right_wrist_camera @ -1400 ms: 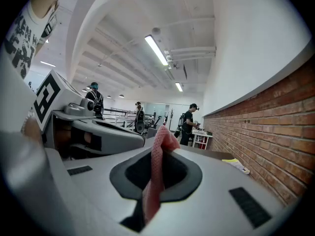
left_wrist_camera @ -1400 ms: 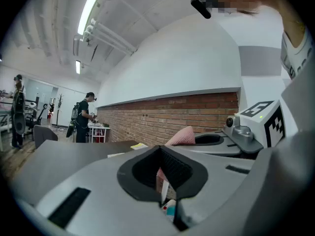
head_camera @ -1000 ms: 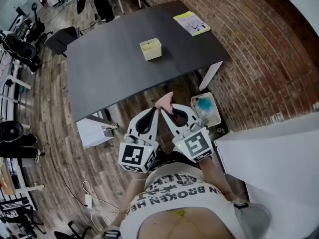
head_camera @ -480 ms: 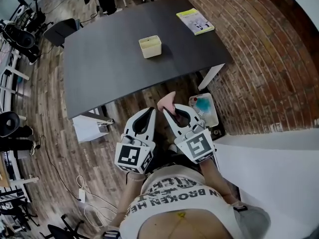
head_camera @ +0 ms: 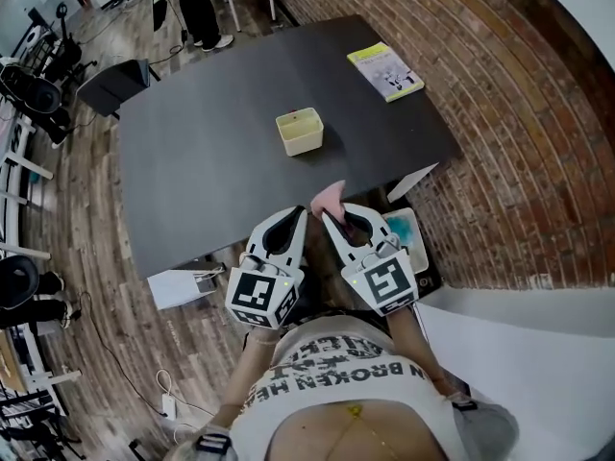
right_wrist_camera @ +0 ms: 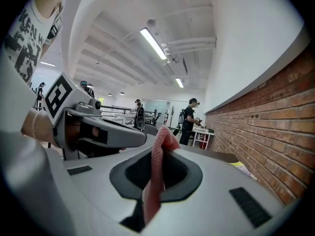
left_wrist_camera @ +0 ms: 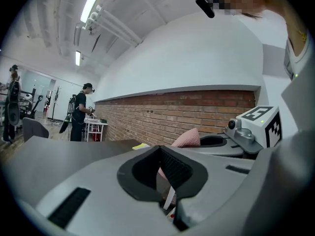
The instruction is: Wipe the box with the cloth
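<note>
Pink cloth is pinched between the closed jaws of the right hand-held gripper, with a soft fold standing above the tips. It is judged limp and light, likely to bunch unless pressed flat. The left hand-held gripper is closed on nothing. A small open cream box is seen mid-tabletop, well apart from both. It is judged light, rigid and prone to sliding, best steadied at a side wall while wiped.

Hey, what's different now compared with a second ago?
The person stepped toward the table, carrying the left gripper and right gripper forward until their tips reach its near edge, nearer the box. Nothing was picked up or released. Unchanged: right gripper shut on the pink cloth, left shut and empty, box untouched.
</note>
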{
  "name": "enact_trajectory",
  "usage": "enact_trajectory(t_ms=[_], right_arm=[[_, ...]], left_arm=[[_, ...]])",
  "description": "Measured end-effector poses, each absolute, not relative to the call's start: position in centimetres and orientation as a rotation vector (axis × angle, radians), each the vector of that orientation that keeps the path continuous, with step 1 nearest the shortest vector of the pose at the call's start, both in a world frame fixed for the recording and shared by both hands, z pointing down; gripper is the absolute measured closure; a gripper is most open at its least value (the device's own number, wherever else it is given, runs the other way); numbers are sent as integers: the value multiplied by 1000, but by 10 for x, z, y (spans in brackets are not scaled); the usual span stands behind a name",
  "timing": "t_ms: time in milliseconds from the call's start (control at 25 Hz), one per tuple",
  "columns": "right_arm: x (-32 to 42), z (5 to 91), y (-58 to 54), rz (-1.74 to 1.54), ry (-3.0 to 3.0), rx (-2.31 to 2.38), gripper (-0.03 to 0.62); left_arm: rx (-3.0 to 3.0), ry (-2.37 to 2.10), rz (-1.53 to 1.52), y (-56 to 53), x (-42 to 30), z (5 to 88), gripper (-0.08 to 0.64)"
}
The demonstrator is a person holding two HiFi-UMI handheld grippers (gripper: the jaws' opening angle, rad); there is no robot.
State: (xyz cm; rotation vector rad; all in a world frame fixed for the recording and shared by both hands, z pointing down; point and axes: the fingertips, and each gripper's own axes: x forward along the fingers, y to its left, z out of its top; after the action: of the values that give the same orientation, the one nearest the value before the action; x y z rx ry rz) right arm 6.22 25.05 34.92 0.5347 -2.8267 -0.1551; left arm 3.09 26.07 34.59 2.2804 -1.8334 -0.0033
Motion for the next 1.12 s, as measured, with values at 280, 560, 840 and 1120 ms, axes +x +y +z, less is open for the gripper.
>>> enact_trajectory(t_ms=[280, 560, 840, 1120], right_arm=[[10, 350, 193, -141, -2800, 598, 575], [-24, 356, 165, -167, -2788, 606, 575], [-31, 367, 136, -145, -2768, 592, 575], [-40, 368, 90, -183, -2805, 480, 575]], left_arm=[[2346, -1737, 24, 198, -16, 346, 552], [2356, -1709, 31, 171, -51, 354, 554], [2326, -1724, 33, 153, -66, 362, 554], [2270, -1763, 42, 110, -67, 369, 554]])
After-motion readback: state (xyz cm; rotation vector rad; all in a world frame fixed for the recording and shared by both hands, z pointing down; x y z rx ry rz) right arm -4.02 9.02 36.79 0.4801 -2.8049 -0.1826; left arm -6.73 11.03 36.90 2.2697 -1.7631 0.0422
